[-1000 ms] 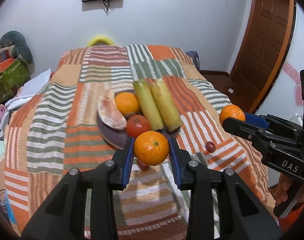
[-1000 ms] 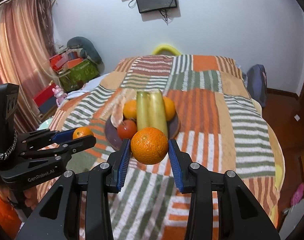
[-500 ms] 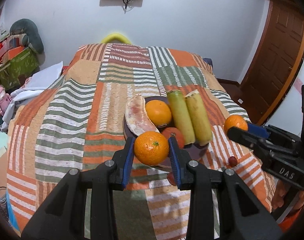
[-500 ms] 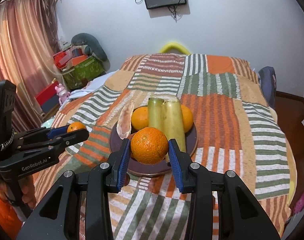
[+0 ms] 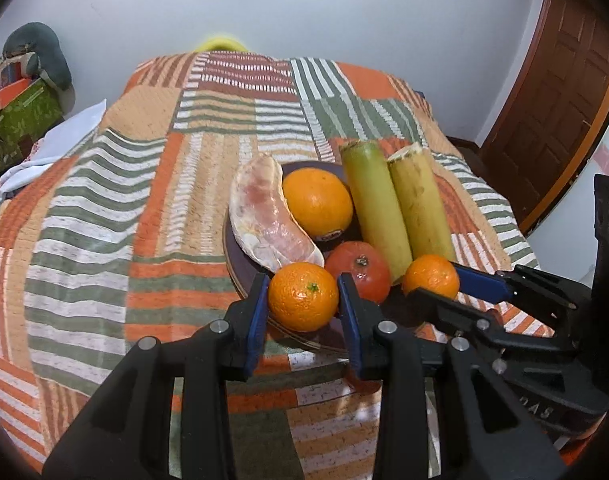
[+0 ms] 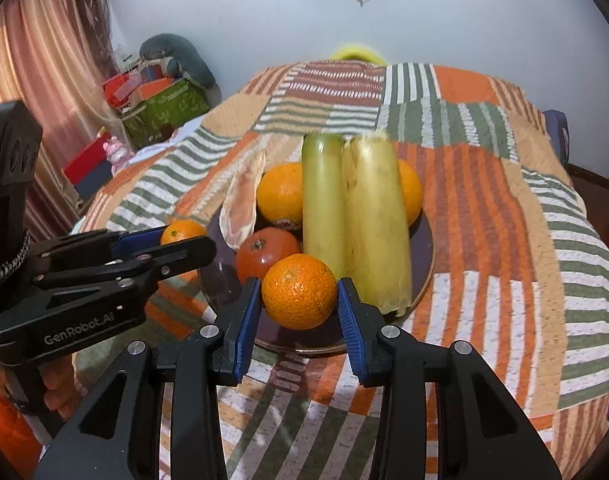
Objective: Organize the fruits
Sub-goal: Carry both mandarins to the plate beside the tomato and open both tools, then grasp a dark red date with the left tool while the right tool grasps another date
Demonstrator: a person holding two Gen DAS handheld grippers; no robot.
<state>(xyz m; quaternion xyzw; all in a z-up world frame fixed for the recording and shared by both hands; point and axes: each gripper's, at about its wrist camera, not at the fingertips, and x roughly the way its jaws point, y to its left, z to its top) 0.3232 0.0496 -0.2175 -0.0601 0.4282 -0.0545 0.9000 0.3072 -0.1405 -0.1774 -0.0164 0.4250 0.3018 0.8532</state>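
Observation:
A dark plate [image 5: 240,272] [image 6: 424,264] on the striped bedspread holds a pomelo segment [image 5: 268,220], a large orange [image 5: 318,202], a red tomato [image 5: 358,270] and two yellow-green cane pieces [image 5: 396,212]. My left gripper [image 5: 302,300] is shut on a mandarin [image 5: 303,297] over the plate's near-left rim. My right gripper [image 6: 299,298] is shut on another mandarin [image 6: 299,296] over the plate's near edge. In the left wrist view the right gripper's mandarin [image 5: 431,276] sits beside the tomato. In the right wrist view the left gripper's mandarin [image 6: 182,232] is at the plate's left rim.
The plate lies on a bed with a patchwork bedspread [image 5: 152,200]. Boxes and a grey cushion [image 6: 172,56] stand at the left by a curtain. A wooden door [image 5: 552,100] is at the right. A screen hangs on the far wall.
Both grippers have moved forward and closer to the plate, each still holding its mandarin. They now hover at the plate's near rim, close together.

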